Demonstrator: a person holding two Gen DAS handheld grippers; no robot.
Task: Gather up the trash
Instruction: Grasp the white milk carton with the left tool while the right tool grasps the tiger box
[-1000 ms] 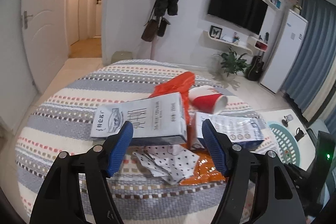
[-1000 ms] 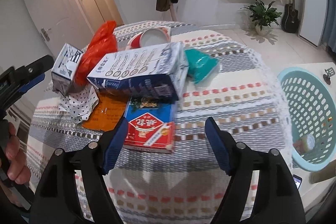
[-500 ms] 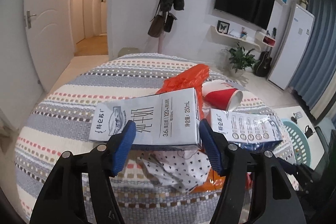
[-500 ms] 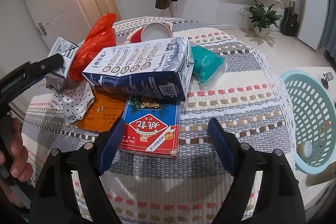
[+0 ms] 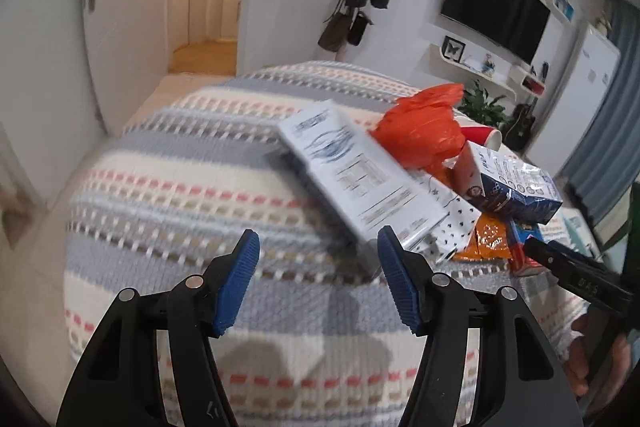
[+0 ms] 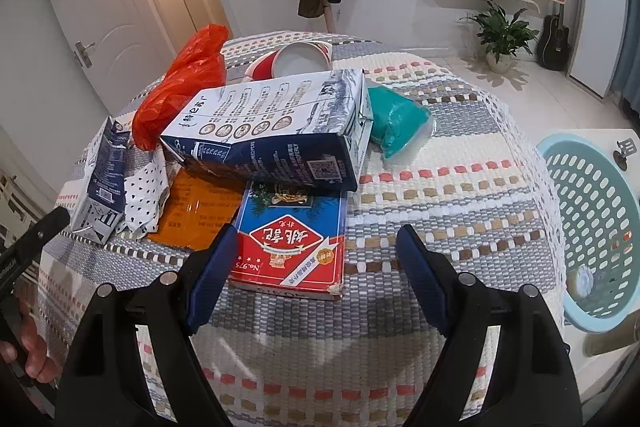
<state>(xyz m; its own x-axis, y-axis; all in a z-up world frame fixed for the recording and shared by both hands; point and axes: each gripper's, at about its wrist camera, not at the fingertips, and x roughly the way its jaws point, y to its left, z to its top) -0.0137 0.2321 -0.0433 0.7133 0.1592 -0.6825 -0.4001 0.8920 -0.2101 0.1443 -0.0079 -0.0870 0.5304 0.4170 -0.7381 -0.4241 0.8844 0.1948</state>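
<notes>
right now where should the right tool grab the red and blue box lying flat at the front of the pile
Take the red and blue box by its near end, across its two long side edges, coming in low from the front. It lies flat with that end bare and toward the right tool, which is open. The far end is probably a poor choice: the large milk carton rests on it.

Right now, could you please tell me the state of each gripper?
Left gripper: open, holding nothing; the pale milk carton lies beyond its jaws.
Right gripper: open, empty, astride the red flat box.
</notes>
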